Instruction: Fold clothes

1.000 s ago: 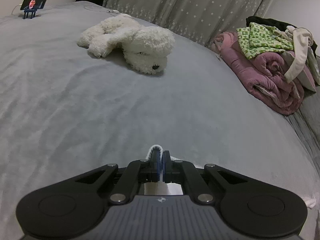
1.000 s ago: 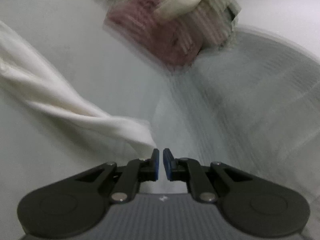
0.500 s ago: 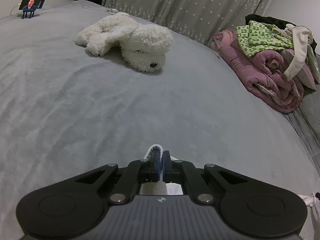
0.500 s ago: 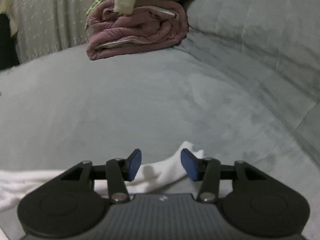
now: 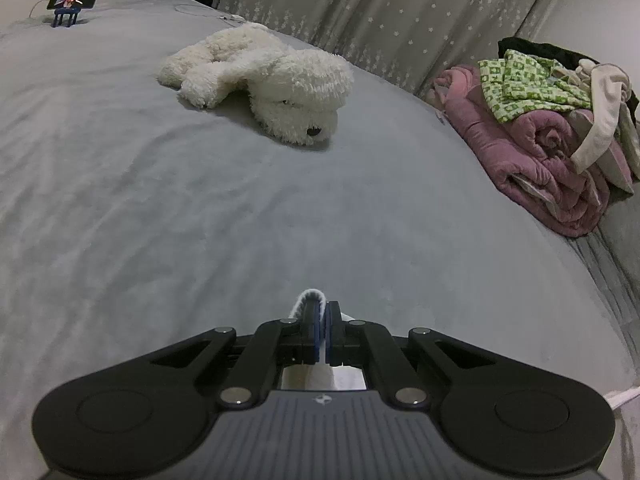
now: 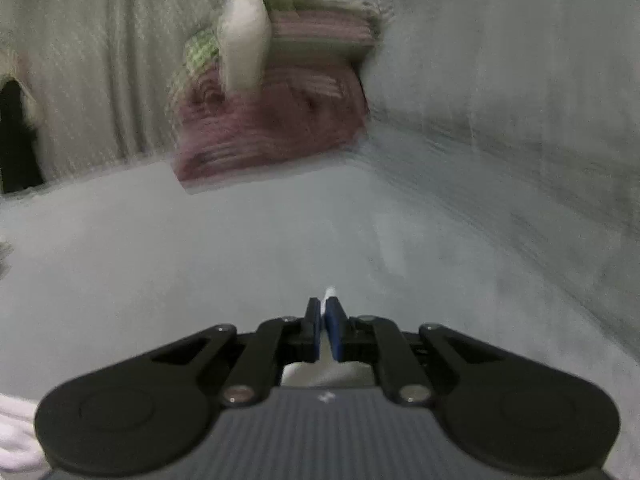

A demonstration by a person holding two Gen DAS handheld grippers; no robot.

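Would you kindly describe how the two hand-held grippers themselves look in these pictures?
The left hand-held gripper and right hand-held gripper look alike: a matte black, wing-shaped body with a round disc at each end, a ribbed dark grey centre panel bearing a small pale logo, silver pivot pins on angled black linkage bars, and two narrow black fingers faced with blue pads. No cables, sleeves or hands are visible.

Plush dog [image 5: 272,88] on the bed [image 5: 160,208], clothes pile [image 5: 552,128] to its right, phone stand [image 5: 72,0] far left behind
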